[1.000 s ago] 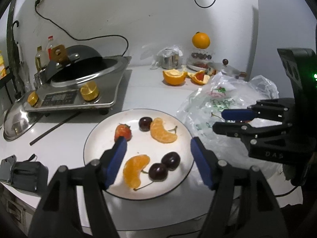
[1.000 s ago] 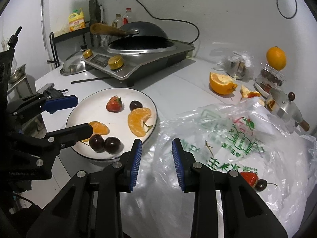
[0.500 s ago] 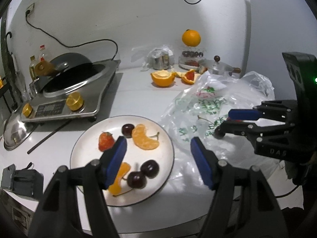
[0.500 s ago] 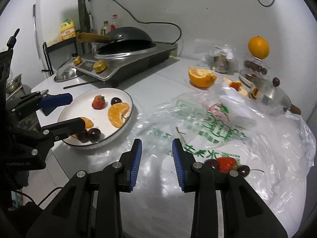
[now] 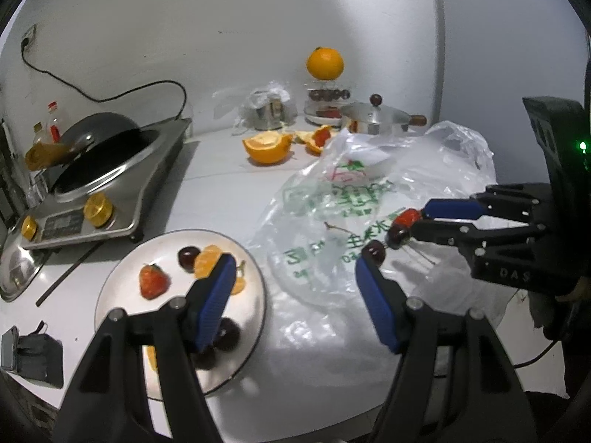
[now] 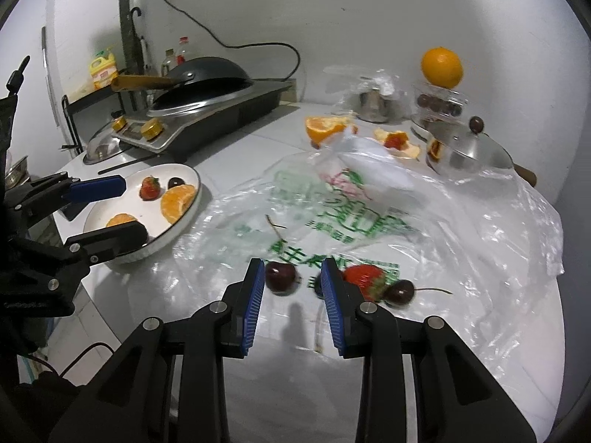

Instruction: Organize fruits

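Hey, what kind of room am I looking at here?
Most likely a home kitchen counter. A wok sits on a steel induction cooker, a lidded steel pot stands near the wall, and bottles stand on a rack behind the cooker.

Right tongs (image 6: 291,271) have travelled from beside the plate (image 6: 192,179) out over the plastic bag (image 6: 480,221), now low with a dark cherry (image 6: 280,276) between the open tips. Left tongs (image 5: 295,269) have drifted rightward, off the plate's centre, gap unchanged.
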The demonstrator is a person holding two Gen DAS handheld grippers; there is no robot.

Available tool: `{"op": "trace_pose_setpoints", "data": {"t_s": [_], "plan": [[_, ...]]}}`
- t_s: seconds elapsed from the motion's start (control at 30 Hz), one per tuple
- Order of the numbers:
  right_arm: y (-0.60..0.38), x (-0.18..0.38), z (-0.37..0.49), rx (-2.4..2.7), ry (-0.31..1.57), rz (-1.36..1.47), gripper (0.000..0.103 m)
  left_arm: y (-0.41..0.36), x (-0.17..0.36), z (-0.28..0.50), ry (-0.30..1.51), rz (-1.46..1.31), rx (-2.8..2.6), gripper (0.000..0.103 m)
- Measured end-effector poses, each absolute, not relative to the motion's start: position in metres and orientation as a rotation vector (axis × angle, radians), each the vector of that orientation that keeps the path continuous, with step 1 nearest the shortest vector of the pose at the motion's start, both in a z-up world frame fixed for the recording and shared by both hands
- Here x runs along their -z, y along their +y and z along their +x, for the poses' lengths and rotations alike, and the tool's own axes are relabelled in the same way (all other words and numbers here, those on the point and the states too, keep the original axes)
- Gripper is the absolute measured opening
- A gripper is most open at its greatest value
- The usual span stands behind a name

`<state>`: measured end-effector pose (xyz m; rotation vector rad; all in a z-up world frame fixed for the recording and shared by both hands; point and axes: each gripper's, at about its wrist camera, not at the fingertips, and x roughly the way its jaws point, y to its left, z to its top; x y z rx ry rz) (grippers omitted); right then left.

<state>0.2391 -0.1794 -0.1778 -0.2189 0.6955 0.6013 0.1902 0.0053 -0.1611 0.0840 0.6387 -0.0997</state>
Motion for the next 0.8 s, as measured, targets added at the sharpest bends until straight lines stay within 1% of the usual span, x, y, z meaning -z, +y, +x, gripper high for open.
{"op": "trace_pose_setpoints", "data": {"t_s": [0.8], "plan": [[-0.239,0.192,0.27,-0.536,0.722,-0.157,0.034,-0.048,0.174,0.229,0.698,0.142,0.165,0.068]]}}
